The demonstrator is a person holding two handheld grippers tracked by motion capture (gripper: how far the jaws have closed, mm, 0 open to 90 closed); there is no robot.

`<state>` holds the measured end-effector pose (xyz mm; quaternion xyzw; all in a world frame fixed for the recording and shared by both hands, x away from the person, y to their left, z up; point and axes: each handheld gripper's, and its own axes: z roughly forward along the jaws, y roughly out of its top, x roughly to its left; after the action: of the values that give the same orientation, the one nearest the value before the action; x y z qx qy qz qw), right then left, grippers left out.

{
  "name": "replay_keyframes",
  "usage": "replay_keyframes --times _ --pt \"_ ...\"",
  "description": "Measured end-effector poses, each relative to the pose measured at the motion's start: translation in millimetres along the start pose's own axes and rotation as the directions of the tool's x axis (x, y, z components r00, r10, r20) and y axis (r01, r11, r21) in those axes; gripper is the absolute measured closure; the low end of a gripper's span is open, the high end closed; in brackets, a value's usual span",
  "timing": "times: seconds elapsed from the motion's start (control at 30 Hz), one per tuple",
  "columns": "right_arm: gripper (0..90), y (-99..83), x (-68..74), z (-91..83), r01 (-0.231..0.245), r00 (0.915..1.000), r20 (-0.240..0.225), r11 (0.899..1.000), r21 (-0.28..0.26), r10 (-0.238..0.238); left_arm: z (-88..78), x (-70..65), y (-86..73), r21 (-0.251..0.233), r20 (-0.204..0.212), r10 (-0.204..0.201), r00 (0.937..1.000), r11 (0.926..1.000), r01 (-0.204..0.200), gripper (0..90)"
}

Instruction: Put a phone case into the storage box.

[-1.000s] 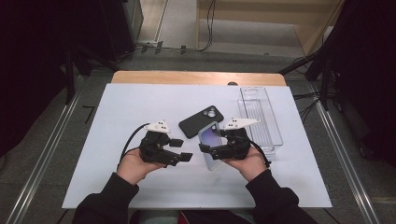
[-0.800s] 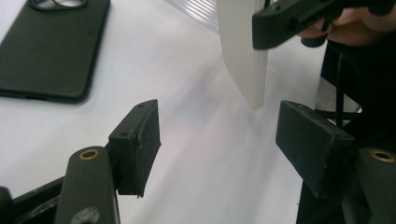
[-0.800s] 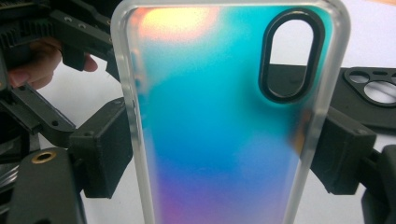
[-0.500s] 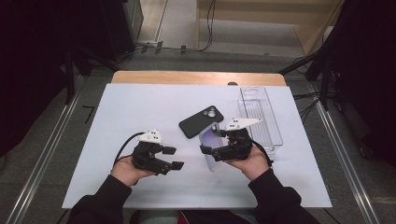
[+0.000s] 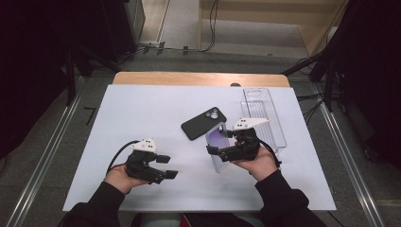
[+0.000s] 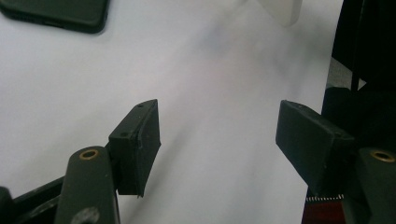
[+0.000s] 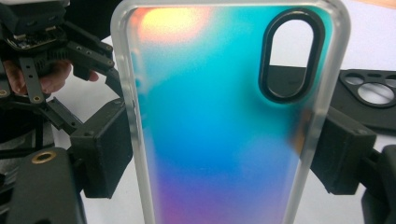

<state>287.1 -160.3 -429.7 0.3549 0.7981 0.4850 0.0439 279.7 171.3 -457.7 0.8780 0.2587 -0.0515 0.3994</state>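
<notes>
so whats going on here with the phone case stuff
A person at a white table works with a gripper in each hand. The right gripper is clamped across an iridescent phone case, holding it upright just above the table. The left gripper is open with nothing between its jaws, low over the table near the person. A black phone case lies flat beyond them, and a clear tray sits to the right.

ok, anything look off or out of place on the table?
Nothing stands out. The black phone lies flat, the clear tray sits square, and the iridescent phone case is intact, clamped in the right tool.
</notes>
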Motion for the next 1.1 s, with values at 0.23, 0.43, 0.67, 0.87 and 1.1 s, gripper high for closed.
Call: replay_keyframes --times 0.23,0.43,0.67,0.87,1.1 --pt "15.9 3.2 -5.9 -12.6 -0.032 0.9991 0.027 0.999 -0.024 0.033 -7.9 2.8 -8.1 0.007 -0.037 -0.067 0.9971 0.9977 0.068 31.1" --pt "16.0 7.1 -9.5 -22.9 -0.045 0.9969 0.063 0.998 -0.041 0.048 -12.8 1.6 -12.4 -0.015 -0.077 -0.101 0.9919 0.9949 0.1 31.1" --pt "16.0 12.5 -15.1 -32.9 -0.064 0.9927 0.099 0.996 -0.059 0.069 -14.9 0.9 -12.7 -0.023 -0.105 -0.147 0.9836 0.9891 0.145 31.1" --pt "16.0 18.2 -25.0 -42.1 -0.09 0.9854 0.137 0.992 -0.086 0.101 -19.9 0.4 -15.2 -0.06 -0.109 -0.175 0.9785 0.9837 0.169 31.0" --pt "16.0 25.2 -36.0 -52.4 -0.106 0.9753 0.179 0.986 -0.132 0.129 -21.5 -1.2 -18.8 -0.066 -0.14 -0.199 0.97 0.9793 0.191 31.0"
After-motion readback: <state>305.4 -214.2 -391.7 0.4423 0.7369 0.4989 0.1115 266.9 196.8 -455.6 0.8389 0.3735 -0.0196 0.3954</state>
